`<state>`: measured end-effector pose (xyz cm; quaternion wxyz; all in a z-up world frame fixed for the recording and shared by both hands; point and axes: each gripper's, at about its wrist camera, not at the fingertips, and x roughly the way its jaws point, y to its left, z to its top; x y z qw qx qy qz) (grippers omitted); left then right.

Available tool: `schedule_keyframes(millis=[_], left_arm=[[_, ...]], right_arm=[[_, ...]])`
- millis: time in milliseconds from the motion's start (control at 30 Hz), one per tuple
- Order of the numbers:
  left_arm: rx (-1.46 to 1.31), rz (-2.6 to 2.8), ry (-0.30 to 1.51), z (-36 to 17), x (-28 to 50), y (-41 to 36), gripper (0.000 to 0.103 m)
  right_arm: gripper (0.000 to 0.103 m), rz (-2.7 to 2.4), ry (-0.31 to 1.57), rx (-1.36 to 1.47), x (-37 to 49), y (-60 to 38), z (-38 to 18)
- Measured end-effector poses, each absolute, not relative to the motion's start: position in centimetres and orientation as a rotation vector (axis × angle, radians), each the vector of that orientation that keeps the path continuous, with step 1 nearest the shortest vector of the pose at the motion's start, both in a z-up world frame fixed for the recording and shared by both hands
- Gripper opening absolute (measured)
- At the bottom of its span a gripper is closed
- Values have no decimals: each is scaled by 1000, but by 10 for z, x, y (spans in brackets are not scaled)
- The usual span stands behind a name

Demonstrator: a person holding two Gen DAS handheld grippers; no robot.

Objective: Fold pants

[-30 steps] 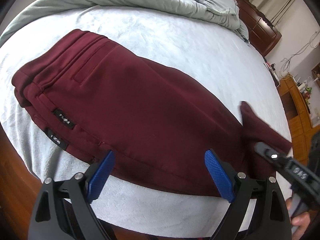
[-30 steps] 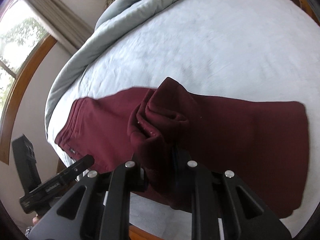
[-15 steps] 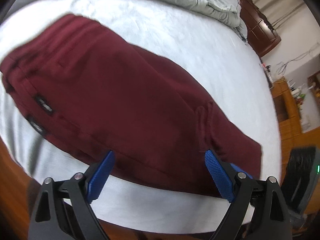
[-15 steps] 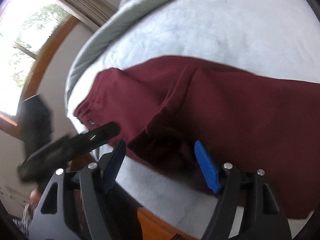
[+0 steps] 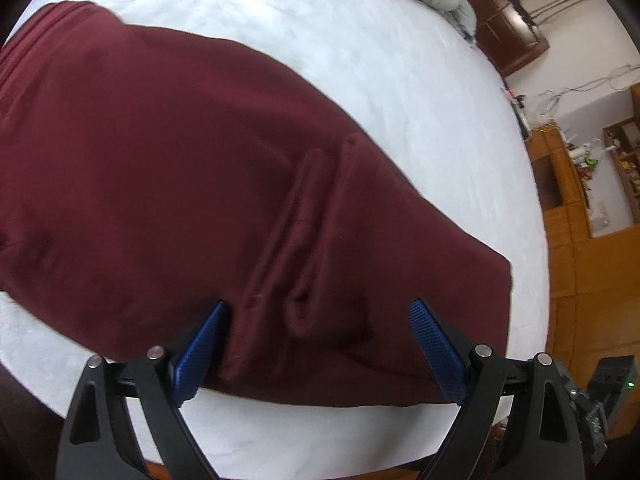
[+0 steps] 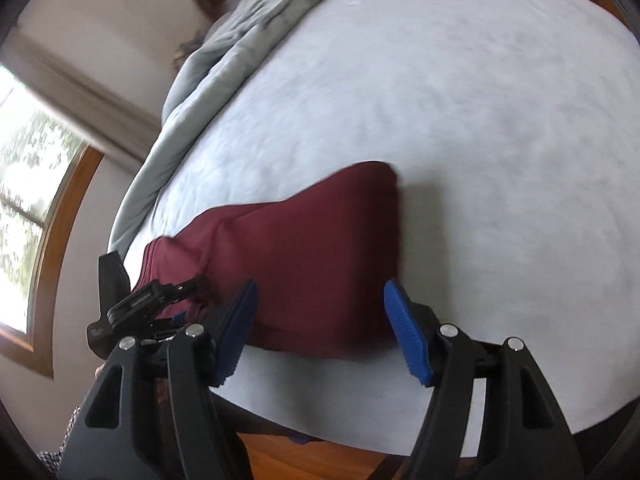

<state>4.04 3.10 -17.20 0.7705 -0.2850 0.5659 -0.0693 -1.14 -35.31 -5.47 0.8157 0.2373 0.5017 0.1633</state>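
Note:
Dark red pants (image 5: 180,180) lie folded on the white bed sheet (image 5: 360,40), with the cuffed leg ends (image 5: 312,220) laid across the upper part. My left gripper (image 5: 320,344) hangs wide over the near edge by those cuffs. Its jaws are closing slightly, fabric lies between them, and the pads do not pinch it. In the right wrist view the pants (image 6: 312,260) end in a fold at the right. My right gripper (image 6: 320,332) straddles their near edge, jaws apart and closing a little, gripping nothing. The left gripper (image 6: 160,296) shows at the left there.
A crumpled grey duvet (image 6: 224,60) lies along the far side of the bed sheet (image 6: 440,100). The bed's wooden edge (image 6: 320,456) runs just below the grippers. Wooden cabinets (image 5: 580,220) stand to the right and a window (image 6: 24,200) is at the left.
My right gripper let go of the bunched leg ends, opened, and swung right toward the fold. The leg ends now lie on the pants. My left gripper moved closer and right, to the cuffs.

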Motion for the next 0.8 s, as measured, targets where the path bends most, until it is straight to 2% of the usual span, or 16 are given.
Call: schedule_keyframes(millis=[33,67,133,167,267,400,467,500,800], left_arm=[[-614,-146,1222,-171,40,29,81],[-606,-136,1218,-169,39,28,61],[-625,-153,1219,-169,40,29,32],[-647,-169,1218,-168,40,31,29],[-664,-178,1182,-160,38,36,25],[-587,-141,1080,-140,32,54,25],[-567,-88,1151,-161,34,65,25],[-576,-85,1179,-170,37,65,25],[-586,-90,1150,-174,27,65,35]], right_arm=[[66,337,1071,512,-12,-358,-59],[66,324,1074,524,-13,-363,-62],[66,318,1080,545,-15,-370,-68],[66,315,1084,563,-15,-372,-72],[67,311,1110,624,-12,-376,-83],[69,312,1119,643,-10,-380,-86],[78,313,1142,619,-6,-377,-90],[78,314,1157,620,-4,-376,-93],[85,383,1303,691,24,-350,-143]])
